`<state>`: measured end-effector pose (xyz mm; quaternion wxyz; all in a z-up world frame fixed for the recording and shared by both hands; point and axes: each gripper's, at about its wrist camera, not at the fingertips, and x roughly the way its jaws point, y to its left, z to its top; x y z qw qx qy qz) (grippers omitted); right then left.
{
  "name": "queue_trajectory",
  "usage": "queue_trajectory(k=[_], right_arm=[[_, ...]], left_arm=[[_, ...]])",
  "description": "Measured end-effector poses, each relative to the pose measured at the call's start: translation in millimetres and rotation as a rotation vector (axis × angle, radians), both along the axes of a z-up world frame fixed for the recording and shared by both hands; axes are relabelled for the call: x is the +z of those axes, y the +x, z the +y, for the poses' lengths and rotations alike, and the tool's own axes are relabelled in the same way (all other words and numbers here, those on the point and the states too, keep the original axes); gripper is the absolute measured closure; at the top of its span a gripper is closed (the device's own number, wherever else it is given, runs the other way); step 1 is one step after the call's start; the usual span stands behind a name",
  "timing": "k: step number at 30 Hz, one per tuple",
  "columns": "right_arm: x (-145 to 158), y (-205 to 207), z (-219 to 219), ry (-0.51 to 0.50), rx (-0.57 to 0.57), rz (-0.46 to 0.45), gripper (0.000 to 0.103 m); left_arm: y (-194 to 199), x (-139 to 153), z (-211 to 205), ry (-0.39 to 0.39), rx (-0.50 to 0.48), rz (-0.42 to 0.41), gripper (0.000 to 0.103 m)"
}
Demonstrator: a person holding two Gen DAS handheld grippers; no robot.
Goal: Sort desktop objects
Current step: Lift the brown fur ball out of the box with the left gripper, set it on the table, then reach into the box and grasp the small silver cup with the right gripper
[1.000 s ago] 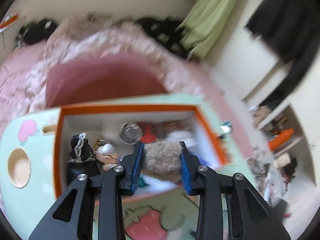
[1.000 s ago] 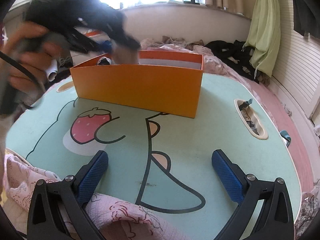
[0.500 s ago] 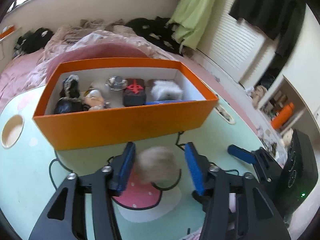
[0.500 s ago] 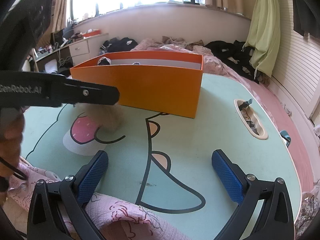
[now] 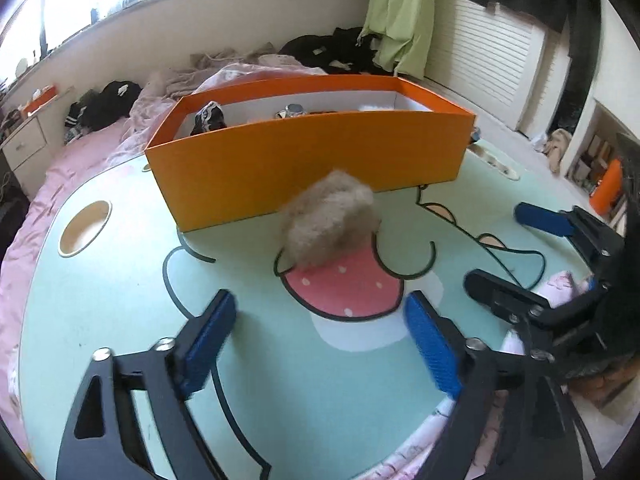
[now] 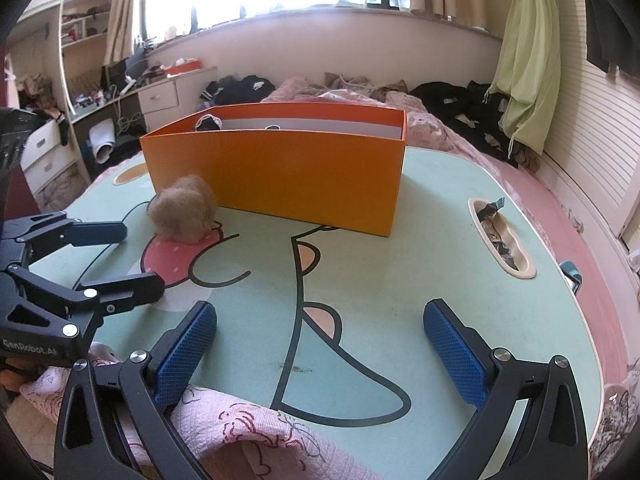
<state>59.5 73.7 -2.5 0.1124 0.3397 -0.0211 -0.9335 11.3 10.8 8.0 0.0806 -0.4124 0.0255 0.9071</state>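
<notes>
A fluffy beige ball (image 5: 330, 220) (image 6: 184, 210) lies free on the mint table (image 5: 120, 300), on the strawberry print, just in front of the orange box (image 5: 304, 160) (image 6: 280, 176). My left gripper (image 5: 320, 300) (image 6: 140, 258) hovers just short of the ball. Its jaws are opening wide and nothing is between them. In the box I see a black lace item (image 5: 208, 116), a round metal piece (image 5: 294, 110) and something white and fluffy (image 5: 376, 107). My right gripper (image 6: 320, 312) (image 5: 496, 245) stands open and empty over the near part of the table.
An oval recess (image 6: 500, 236) at the table's right holds wrappers. At the left is a round cup hole (image 5: 84, 228). Pink cloth (image 6: 240, 432) laps over the near edge. A bed strewn with clothes lies behind the table.
The left gripper carried the ball from above the box down to the table in front of it, opened and drew back, leaving the ball free. The right gripper stayed still.
</notes>
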Motion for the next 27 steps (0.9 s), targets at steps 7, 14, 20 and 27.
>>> queue_trajectory(k=[7,14,20,27], right_arm=[[0,3,-4,0.003,-0.007,0.0,0.0],[4,6,-4,-0.024,-0.004,0.004,0.003],[51,8,4,-0.088,0.034,0.081,0.027],[121,-84,-16,-0.085,0.103,-0.024,0.053]], left_arm=[[-6,-4,-6,0.002,0.054,0.005,0.0],[-7,-4,-7,0.002,0.053,0.005,0.0],[-3,-4,-8,0.001,0.051,0.006,0.0],[-2,-4,-8,-0.001,0.052,0.007,0.0]])
